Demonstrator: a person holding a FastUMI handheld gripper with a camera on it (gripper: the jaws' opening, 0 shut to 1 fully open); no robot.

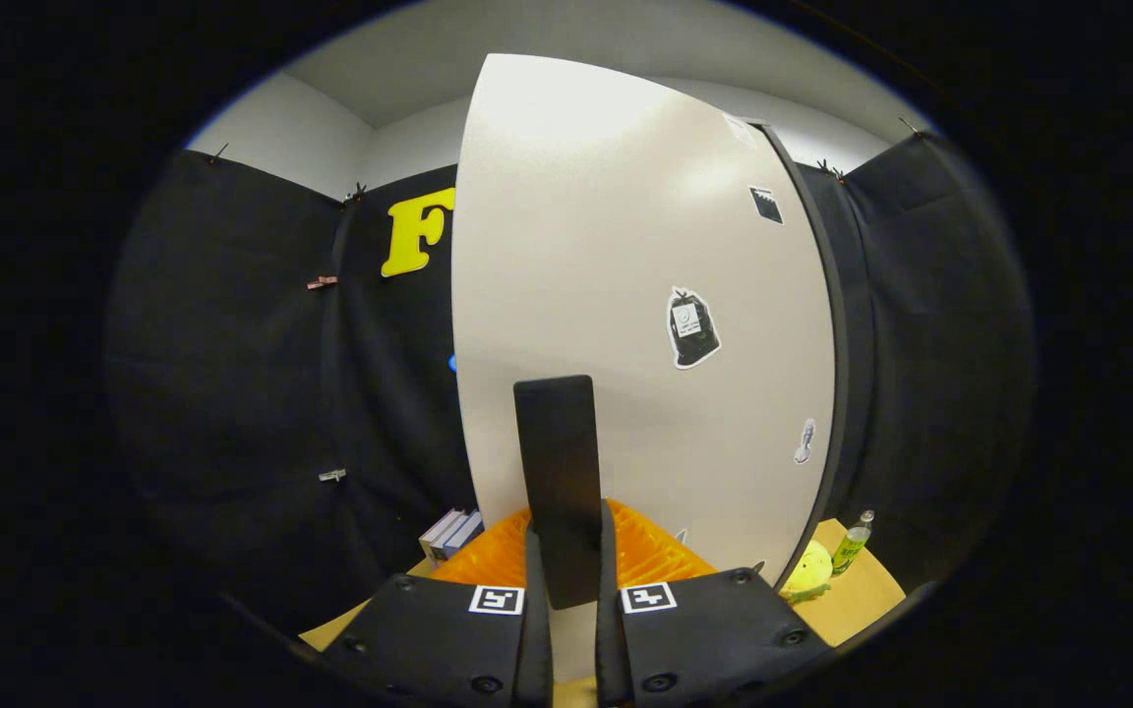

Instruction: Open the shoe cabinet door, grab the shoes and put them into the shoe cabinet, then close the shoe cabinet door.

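gripper (566,600) clamps narrow on the dark handle (557,472) of the white cabinet door (626,295), both fingers pressing its sides. door looks partly swung, can't tell which way it's going. risk: handle is slim & grip sits low on it, so a pull off the hinge arc could let the fingers slip off. orange ribbed thing (650,551) sits just behind the handle, nature unclear. books (448,536) to the left, green bottle (853,543) & yellow toy (807,568) on the wood table (862,595) near the door's edge, could get clipped.
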